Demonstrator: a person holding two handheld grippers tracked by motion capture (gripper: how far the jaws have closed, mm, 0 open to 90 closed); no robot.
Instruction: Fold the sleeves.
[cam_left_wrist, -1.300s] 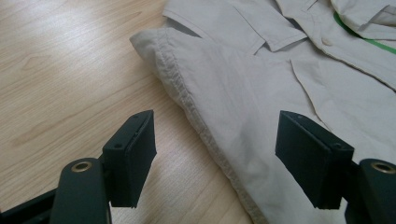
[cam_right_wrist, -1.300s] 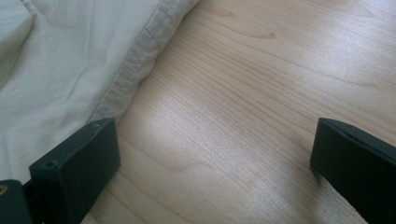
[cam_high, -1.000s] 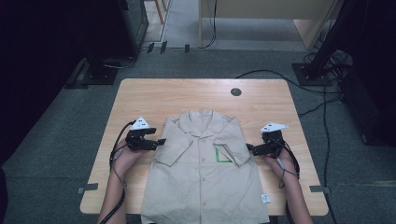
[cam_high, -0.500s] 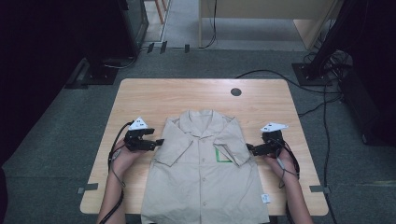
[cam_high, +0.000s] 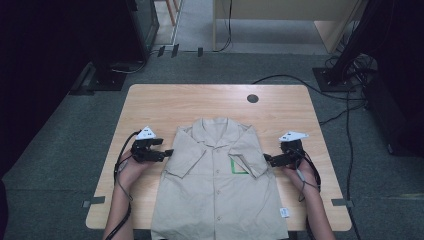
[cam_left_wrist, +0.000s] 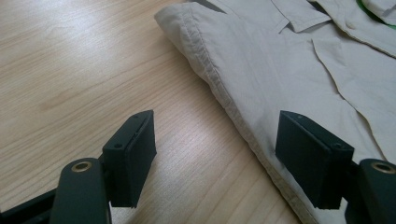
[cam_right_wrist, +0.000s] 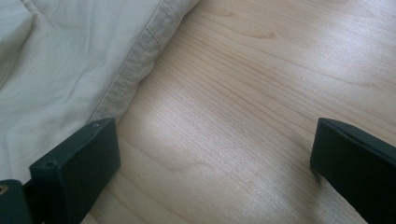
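A beige short-sleeved shirt (cam_high: 220, 190) is lying face up on the light wooden desk (cam_high: 200, 105), its collar pointing toward the far edge and its hem hanging just over the near edge. It is buttoned down the front, both sleeves are spreading outward, and a green outline is showing on the chest pocket. A small white tag is lying at the hem near the person's right side.

The left tongs (cam_high: 167, 152) are resting just beside the shirt's left sleeve, and their jaws are standing wide apart with nothing between them. In the left gripper view, the left tongs (cam_left_wrist: 224, 154) are framing the stitched sleeve hem (cam_left_wrist: 219, 88), with 1 jaw over bare wood and the other over the cloth. The right tongs (cam_high: 267, 159) are sitting at the other sleeve's edge, jaws also spread wide and gripping nothing; in the right gripper view, the right tongs (cam_right_wrist: 210, 168) are straddling bare wood beside the folded sleeve seam (cam_right_wrist: 135, 70).

Compared with 1 second ago, the left tongs are sitting slightly farther out from the sleeve, while the right tongs and the shirt are keeping their places.

The cloth is looking like matte woven cotton, softly creased. The desk is showing smooth pale grain and a round dark cable hole (cam_high: 252, 98) near its far edge. The jaws are flat, black, blocky pads.
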